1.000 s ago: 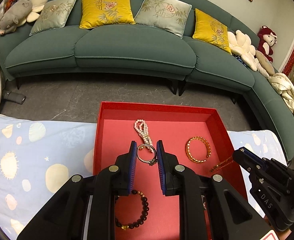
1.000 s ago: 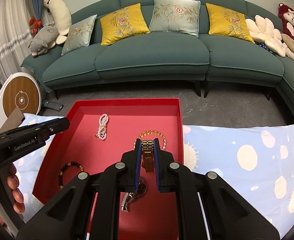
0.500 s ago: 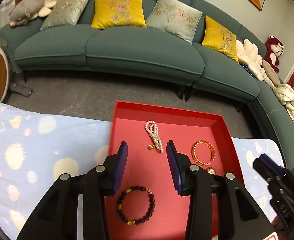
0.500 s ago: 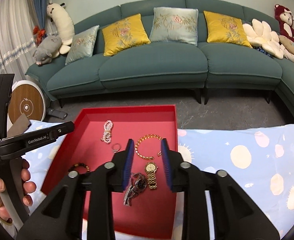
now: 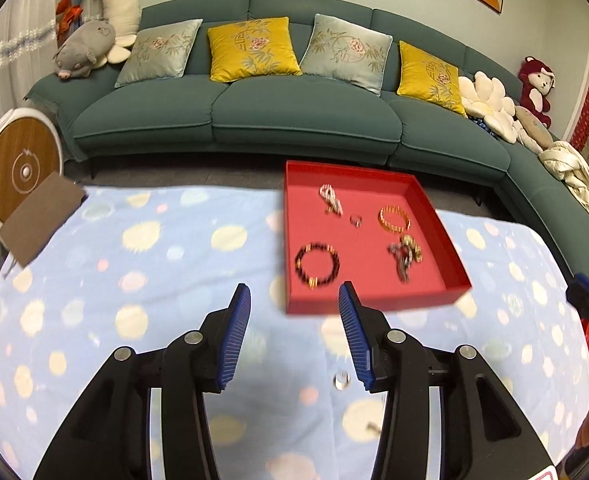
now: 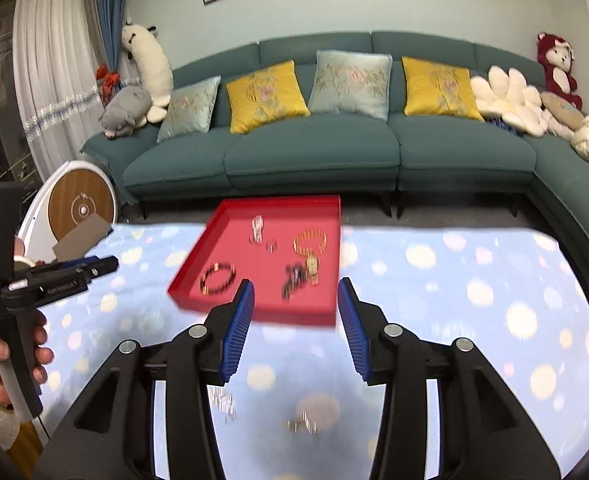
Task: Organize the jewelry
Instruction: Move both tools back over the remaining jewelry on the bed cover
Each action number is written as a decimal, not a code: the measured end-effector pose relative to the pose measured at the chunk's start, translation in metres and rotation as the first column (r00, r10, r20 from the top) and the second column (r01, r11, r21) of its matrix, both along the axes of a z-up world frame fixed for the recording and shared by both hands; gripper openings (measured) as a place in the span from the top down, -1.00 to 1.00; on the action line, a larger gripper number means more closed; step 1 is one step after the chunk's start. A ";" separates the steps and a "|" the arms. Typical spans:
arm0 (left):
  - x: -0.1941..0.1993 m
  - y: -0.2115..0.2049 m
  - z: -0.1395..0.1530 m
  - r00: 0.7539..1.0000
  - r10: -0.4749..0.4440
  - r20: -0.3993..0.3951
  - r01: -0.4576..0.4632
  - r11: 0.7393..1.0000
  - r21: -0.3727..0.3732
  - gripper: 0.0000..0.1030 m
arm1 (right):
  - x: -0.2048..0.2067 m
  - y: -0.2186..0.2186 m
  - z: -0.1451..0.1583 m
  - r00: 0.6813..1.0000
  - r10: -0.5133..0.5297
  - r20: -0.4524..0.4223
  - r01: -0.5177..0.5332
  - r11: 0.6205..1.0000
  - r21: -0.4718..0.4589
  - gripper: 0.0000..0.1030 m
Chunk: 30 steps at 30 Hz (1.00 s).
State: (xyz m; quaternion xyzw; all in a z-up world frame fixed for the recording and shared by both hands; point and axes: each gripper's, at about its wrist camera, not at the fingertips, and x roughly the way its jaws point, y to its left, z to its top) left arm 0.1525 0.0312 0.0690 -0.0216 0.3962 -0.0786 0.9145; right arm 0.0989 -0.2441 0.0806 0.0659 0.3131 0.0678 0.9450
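Jewelry: six pieces in red tray [image 5: 378,304] on counter [image 5: 134,280] with spotted blue cloth — beaded bracelet [image 5: 317,265], gold bangle [image 5: 393,218], pearl strand [image 5: 331,200], ring [image 5: 356,221], two watches. Left gripper [image 5: 294,322] and right gripper [image 6: 294,318] open, empty, short of tray. Teal sofa [image 6: 314,152] behind, four cushions.

Blurred, perhaps metallic bits [image 6: 302,426] on tablecloth [image 6: 454,280]
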 end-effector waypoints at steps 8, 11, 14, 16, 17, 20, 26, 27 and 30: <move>-0.051 -0.006 -0.051 0.996 -0.023 -0.083 0.026 0.999 0.025 0.15 | -0.031 0.008 -0.055 0.992 -0.019 -0.126 0.015 0.999 -0.028 0.19; -0.052 -0.012 -0.070 0.991 -0.050 -0.124 0.053 0.998 0.020 0.15 | -0.029 0.008 -0.077 0.986 -0.011 -0.169 0.008 1.000 -0.014 0.19; -0.052 -0.017 -0.082 0.988 -0.063 -0.143 0.066 0.998 0.018 0.15 | -0.022 0.011 -0.097 0.978 -0.005 -0.209 0.007 1.000 0.007 0.19; -0.052 -0.020 -0.087 0.986 -0.075 -0.149 0.077 0.997 0.010 0.15 | -0.018 0.015 -0.106 0.975 -0.003 -0.224 0.003 1.000 -0.004 0.19; -0.052 -0.021 -0.089 0.986 -0.079 -0.149 0.081 0.997 0.012 0.15 | -0.016 0.016 -0.110 0.973 -0.003 -0.231 0.000 1.000 -0.014 0.19; -0.052 -0.024 -0.092 0.984 -0.091 -0.151 0.094 0.995 0.013 0.15 | -0.012 0.018 -0.121 0.967 0.002 -0.256 -0.009 1.000 -0.027 0.19; -0.053 -0.029 -0.095 0.981 -0.111 -0.159 0.112 0.994 -0.005 0.13 | -0.010 0.020 -0.138 0.956 0.020 -0.292 -0.037 0.998 -0.054 0.19; -0.054 -0.031 -0.095 0.981 -0.118 -0.157 0.118 0.993 -0.009 0.13 | -0.009 0.020 -0.139 0.955 0.023 -0.295 -0.041 0.998 -0.055 0.19; -0.054 -0.035 -0.095 0.980 -0.129 -0.154 0.129 0.992 -0.009 0.11 | -0.008 0.021 -0.143 0.952 0.029 -0.304 -0.048 0.997 -0.055 0.19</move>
